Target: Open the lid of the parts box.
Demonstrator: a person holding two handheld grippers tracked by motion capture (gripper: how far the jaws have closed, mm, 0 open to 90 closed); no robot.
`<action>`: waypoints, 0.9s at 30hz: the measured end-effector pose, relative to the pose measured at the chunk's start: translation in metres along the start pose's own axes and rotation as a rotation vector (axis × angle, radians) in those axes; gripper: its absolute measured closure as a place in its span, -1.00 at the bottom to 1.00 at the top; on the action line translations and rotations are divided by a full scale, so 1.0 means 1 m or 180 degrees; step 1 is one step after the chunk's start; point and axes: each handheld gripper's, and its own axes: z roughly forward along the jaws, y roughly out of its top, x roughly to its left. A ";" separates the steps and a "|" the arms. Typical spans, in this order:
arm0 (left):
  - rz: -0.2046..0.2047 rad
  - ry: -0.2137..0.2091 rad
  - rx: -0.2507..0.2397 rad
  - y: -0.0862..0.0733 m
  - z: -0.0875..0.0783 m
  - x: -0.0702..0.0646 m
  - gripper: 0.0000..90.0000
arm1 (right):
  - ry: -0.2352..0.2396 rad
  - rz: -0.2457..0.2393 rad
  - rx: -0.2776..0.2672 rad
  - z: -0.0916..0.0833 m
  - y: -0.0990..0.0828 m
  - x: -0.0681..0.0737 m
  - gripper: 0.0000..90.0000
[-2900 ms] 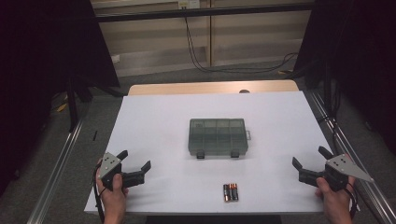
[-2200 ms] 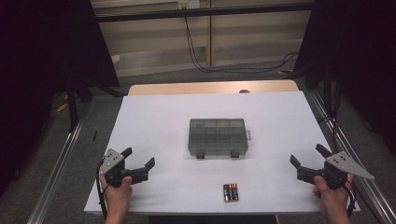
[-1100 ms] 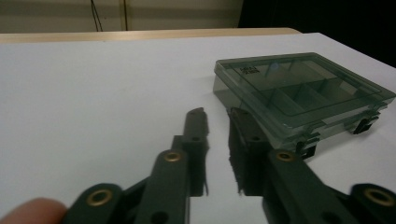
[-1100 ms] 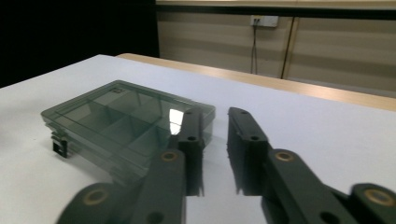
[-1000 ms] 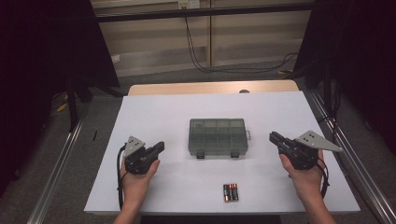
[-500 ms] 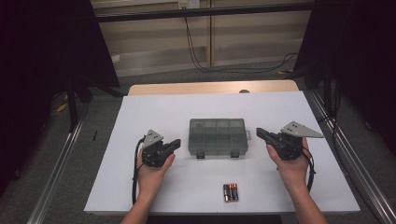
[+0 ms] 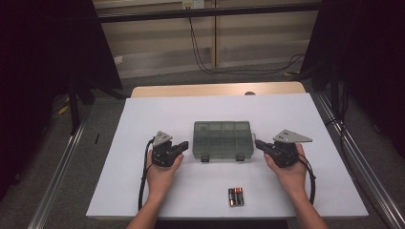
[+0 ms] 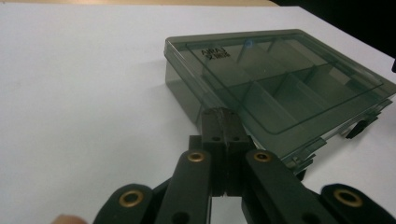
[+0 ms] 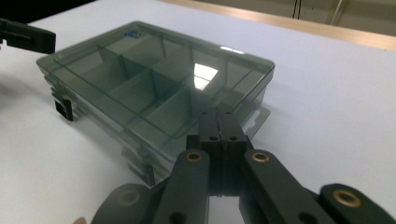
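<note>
A smoky grey plastic organiser box (image 7: 222,140) with a closed clear lid and several empty compartments lies in the middle of the white table (image 7: 143,119). My left gripper (image 7: 184,145) is shut, its tips just short of the box's left end (image 8: 182,88). My right gripper (image 7: 258,143) is also shut, its tips at the box's right end (image 9: 254,100). Nothing is held between either pair of jaws; the left gripper (image 8: 223,114) and right gripper (image 9: 218,116) each point at the box's near corner. Three batteries (image 7: 235,196) lie side by side near the table's front edge.
Two black latches (image 7: 205,158) sit on the box's front side. Metal rails (image 7: 62,162) run along both sides of the table. A wooden strip (image 7: 215,89) borders the far edge, with dark curtains and cables behind.
Both hands have moved inward from the table's outer edges to the box's two ends. The jaws stood open in the earliest frames and are now shut.
</note>
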 end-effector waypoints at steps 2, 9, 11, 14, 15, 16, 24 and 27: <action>-0.0018 -0.0002 0.0023 -0.003 0.002 0.000 1.00 | -0.0029 -0.0019 0.0056 0.001 -0.003 0.000 1.00; 0.0009 0.0032 0.0211 -0.006 0.007 0.000 1.00 | -0.0012 -0.0028 0.0283 0.006 -0.011 0.000 1.00; 0.0018 0.0014 0.0260 -0.006 0.009 -0.001 1.00 | -0.0014 -0.0076 0.0338 0.008 -0.012 0.002 1.00; 0.0086 0.0051 0.0335 -0.007 0.010 -0.004 1.00 | -0.0030 -0.0121 0.0448 0.011 -0.014 0.004 1.00; 0.0121 0.0011 0.0347 -0.007 0.011 -0.004 1.00 | -0.0031 -0.0144 0.0467 0.011 -0.015 0.004 1.00; 0.0124 0.0029 0.0361 -0.008 0.012 -0.005 1.00 | -0.0003 -0.0160 0.0477 0.012 -0.016 0.004 1.00; 0.0140 -0.0014 0.0416 -0.009 0.014 -0.005 1.00 | -0.0015 -0.0201 0.0552 0.011 -0.018 0.005 1.00; 0.0131 -0.0036 0.0413 -0.009 0.014 -0.005 1.00 | -0.0003 -0.0210 0.0521 0.011 -0.018 0.005 1.00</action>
